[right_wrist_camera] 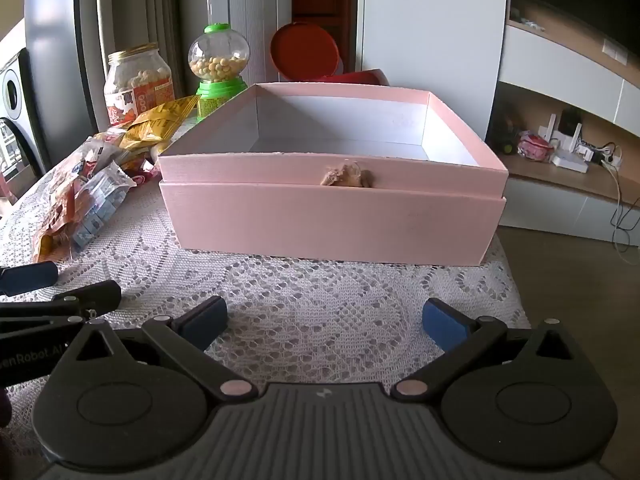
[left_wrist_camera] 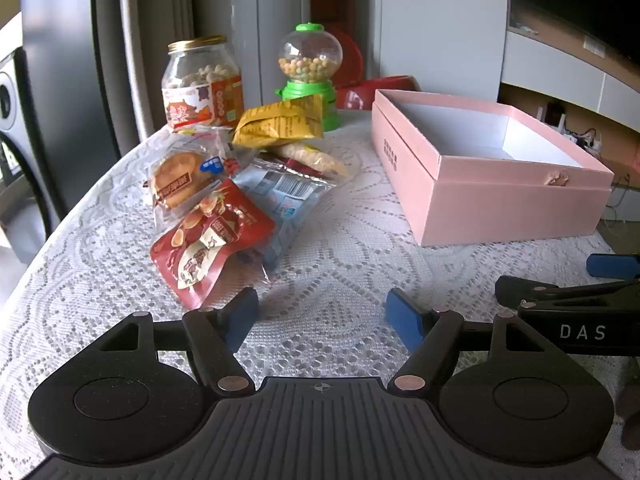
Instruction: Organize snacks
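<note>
In the left wrist view, the snack packets (left_wrist_camera: 224,208) lie heaped at centre left on the lace tablecloth (left_wrist_camera: 340,248), the open pink box (left_wrist_camera: 480,168) at right. The left gripper (left_wrist_camera: 322,316) below gapes wide, holding nothing. In the right wrist view, the right gripper (right_wrist_camera: 324,320) likewise stands wide and bare before the box.

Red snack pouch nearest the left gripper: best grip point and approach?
Take the red pouch at its near bottom corner, roughly, coming straight in from the left gripper. That corner points at the open jaws and lies flat and thin on the lace cloth, clear of other packs. Its far end overlaps the blue pack and the cake packet, so a grip there would likely drag those along.
</note>
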Tool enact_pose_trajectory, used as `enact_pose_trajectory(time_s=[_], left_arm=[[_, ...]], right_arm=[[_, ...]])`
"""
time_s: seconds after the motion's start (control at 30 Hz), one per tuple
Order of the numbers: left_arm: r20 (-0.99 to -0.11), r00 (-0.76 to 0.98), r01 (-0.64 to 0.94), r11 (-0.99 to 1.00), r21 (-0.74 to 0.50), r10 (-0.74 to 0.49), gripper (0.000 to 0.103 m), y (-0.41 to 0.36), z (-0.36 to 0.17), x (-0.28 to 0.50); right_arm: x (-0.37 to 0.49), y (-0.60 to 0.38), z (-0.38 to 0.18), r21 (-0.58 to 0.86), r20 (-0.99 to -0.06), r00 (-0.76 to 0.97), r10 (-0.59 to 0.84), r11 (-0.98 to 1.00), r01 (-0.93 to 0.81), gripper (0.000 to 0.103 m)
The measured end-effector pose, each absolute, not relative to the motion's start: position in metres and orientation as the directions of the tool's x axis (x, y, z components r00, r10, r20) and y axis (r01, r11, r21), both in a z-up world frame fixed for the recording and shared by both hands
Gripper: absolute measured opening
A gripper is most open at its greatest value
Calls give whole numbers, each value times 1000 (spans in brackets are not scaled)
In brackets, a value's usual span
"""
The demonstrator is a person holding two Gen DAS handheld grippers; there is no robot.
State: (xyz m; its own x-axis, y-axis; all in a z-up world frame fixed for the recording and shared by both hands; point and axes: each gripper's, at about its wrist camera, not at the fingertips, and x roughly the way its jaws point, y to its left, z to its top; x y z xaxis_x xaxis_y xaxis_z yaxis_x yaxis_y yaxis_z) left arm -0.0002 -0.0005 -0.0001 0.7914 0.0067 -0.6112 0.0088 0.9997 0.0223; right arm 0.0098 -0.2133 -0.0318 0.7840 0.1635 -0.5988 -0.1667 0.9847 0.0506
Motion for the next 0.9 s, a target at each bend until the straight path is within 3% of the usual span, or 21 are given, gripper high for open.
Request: enact_pose_trajectory(time_s=[0.9], left_arm=[[-611, 792, 9, 1000, 14, 1, 78, 0, 0, 0]], right_arm=[[11, -213, -32, 53, -598, 784, 165, 985, -166, 103]])
